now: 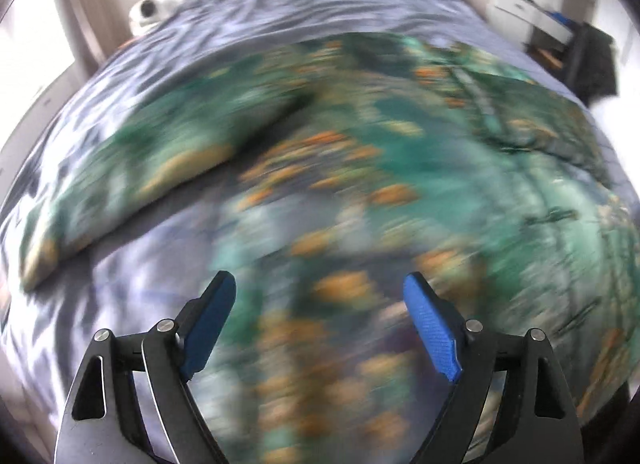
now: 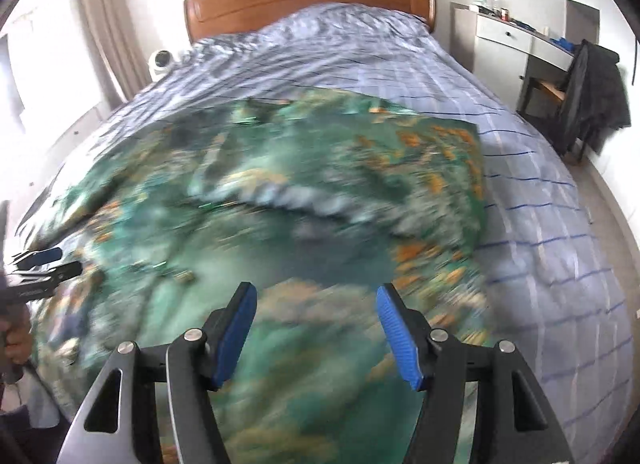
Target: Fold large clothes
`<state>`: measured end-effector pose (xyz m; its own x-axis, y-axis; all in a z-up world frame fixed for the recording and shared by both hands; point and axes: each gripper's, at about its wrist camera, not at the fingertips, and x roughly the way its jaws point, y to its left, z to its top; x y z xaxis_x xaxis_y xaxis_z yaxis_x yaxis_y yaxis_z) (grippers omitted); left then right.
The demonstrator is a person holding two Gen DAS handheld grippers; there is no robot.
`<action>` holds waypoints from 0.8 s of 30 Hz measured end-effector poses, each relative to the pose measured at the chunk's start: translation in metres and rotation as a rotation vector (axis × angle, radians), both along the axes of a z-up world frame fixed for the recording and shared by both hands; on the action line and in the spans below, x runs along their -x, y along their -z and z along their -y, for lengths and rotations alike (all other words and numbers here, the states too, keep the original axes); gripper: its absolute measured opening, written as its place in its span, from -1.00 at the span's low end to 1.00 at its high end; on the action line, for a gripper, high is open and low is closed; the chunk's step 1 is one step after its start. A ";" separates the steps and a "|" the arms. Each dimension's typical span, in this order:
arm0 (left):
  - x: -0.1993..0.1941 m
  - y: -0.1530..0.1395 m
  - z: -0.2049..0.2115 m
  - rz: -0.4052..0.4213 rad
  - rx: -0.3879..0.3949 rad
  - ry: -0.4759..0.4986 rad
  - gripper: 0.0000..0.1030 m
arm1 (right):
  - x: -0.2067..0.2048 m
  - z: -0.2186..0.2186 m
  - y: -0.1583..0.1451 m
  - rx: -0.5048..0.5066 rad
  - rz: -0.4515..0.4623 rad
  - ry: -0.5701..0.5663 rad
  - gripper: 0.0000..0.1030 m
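Hovering released: left hand-held gripper, right hand-held gripper; garment edge near bedspread.

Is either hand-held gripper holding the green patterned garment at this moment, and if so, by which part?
Nothing is held. The left hand-held gripper and right hand-held gripper both stand open above the green patterned garment, with no cloth between their pads.

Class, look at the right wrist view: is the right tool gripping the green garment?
No. The right tool stands open above the garment, with no cloth pinched between its blue pads.
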<state>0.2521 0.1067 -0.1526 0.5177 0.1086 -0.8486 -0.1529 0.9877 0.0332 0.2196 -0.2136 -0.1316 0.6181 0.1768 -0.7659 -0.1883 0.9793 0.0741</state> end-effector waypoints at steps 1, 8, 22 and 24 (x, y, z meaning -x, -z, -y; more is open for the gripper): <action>0.004 0.002 -0.008 -0.001 -0.005 -0.021 0.73 | 0.007 -0.006 0.000 -0.002 0.006 -0.009 0.24; 0.033 0.015 -0.090 0.000 0.009 -0.220 0.73 | 0.064 -0.057 0.001 -0.038 0.005 -0.056 0.24; 0.044 0.043 -0.242 0.252 0.579 -0.705 0.79 | 0.105 -0.087 -0.017 0.027 0.036 -0.122 0.24; 0.037 0.048 -0.260 0.279 0.617 -0.777 0.79 | 0.108 -0.091 -0.015 0.032 0.024 -0.132 0.24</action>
